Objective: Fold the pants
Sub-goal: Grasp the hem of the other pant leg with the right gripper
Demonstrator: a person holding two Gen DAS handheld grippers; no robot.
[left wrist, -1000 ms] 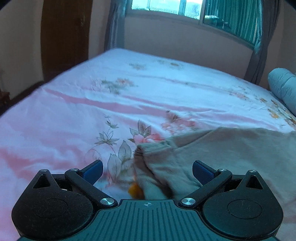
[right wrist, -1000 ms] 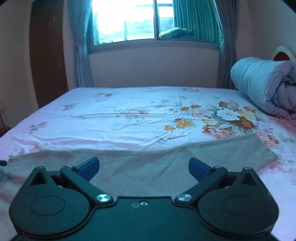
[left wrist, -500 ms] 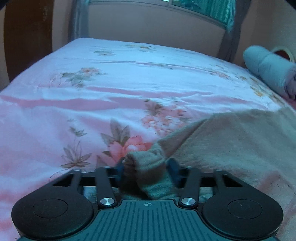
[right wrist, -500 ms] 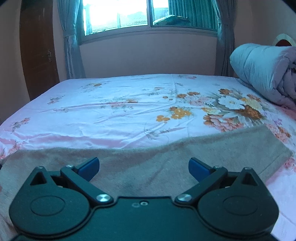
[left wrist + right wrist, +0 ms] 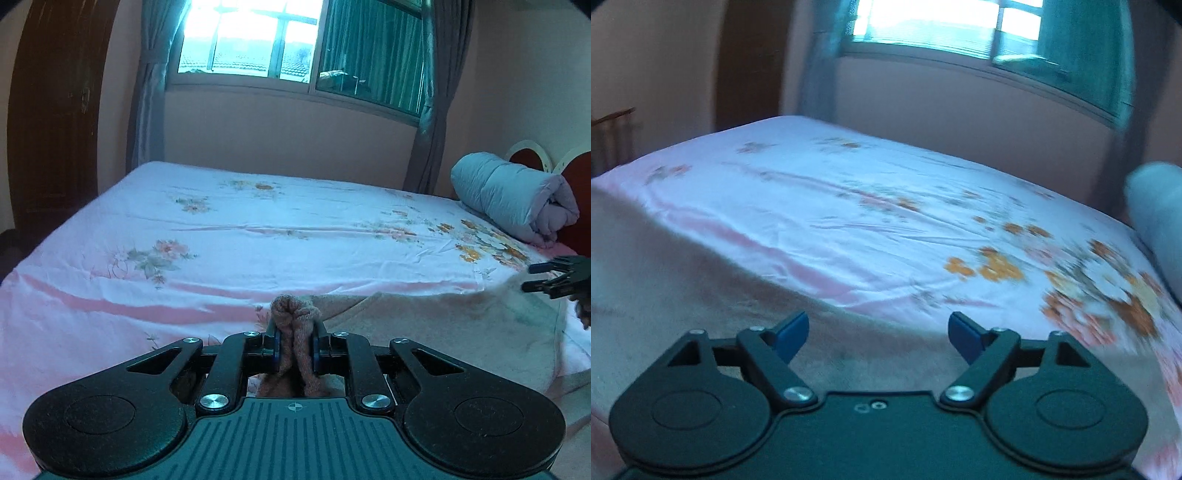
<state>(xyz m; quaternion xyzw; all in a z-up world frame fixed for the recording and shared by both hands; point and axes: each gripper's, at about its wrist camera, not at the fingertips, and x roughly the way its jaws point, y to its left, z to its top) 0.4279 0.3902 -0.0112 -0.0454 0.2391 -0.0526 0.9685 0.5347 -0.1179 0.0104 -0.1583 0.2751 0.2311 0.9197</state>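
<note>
The left gripper [image 5: 294, 352] has its blue-padded jaws pressed together on a bunched corner of the beige, fleecy knit pants [image 5: 443, 332], and the fabric wads up between the pads in a thick knot. That says soft, limp, fairly light cloth: it will sag and drape from wherever it is pinched, not slide as a sheet, so a hem or waistband corner looks like the best hold. The rest of the garment trails off to the right across the pink floral bedsheet [image 5: 221, 236], near the bed's front edge. Over on the right wrist view, the right gripper [image 5: 877, 332] is spread wide, holding nothing, hovering just above the pants with cloth under and ahead of its fingers. A rolled pale-blue quilt [image 5: 513, 195] sits well apart by the headboard.
</note>
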